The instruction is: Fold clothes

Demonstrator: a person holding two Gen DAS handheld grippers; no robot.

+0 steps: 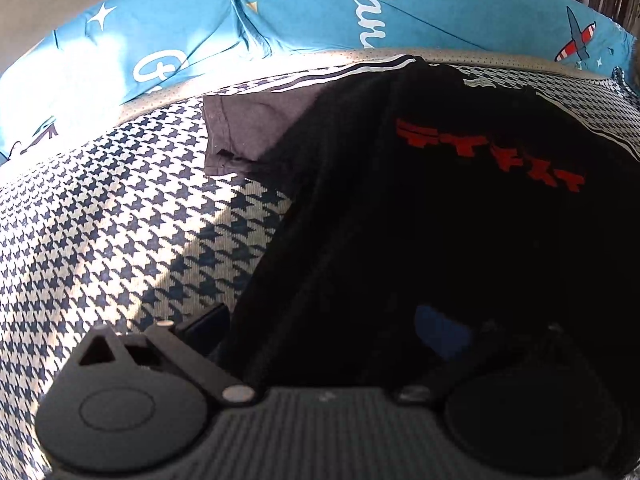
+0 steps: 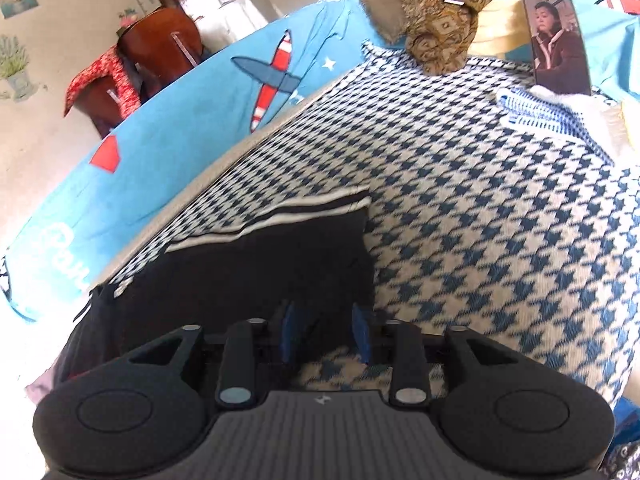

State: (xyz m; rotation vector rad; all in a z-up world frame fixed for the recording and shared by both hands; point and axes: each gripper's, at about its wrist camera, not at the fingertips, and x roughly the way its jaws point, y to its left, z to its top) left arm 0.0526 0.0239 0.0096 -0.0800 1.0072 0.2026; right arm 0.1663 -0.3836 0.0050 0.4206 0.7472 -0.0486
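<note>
Honestly my left camera is mostly a wall of black right now. The black shirt [image 1: 400, 240] is draped right over the front of my left gripper [image 1: 332, 332], so I only catch a dark left finger [image 1: 208, 324] poking out at the cloth edge and a bit of blue pad [image 1: 440, 336] deep in shadow on the other side. Can't tell if that gripper is pinching the fabric or just sitting under it.

My right gripper [image 2: 326, 334] is easier: both blue pads [image 2: 362, 334] are apart with a clear gap, nothing between them, hovering at the shirt's [image 2: 260, 264] near right corner, with some bare houndstooth blanket [image 2: 500, 220] under the gap.

The shirt lies on that blanket, near its far edge by the blue cartoon sheet [image 1: 300, 12]. From the left view its long side runs from my gripper away towards the sheet, leaning a little left. A sleeve [image 1: 248, 128] sticks out to the left, lit greyish by the sun. There's a row of red print [image 1: 492, 152] across it, blocky, unreadable to me. A black-and-white striped edge [image 2: 272, 216] peeks out along the far side. At the blanket's far end, a phone [image 2: 560, 44] is propped up.
</note>
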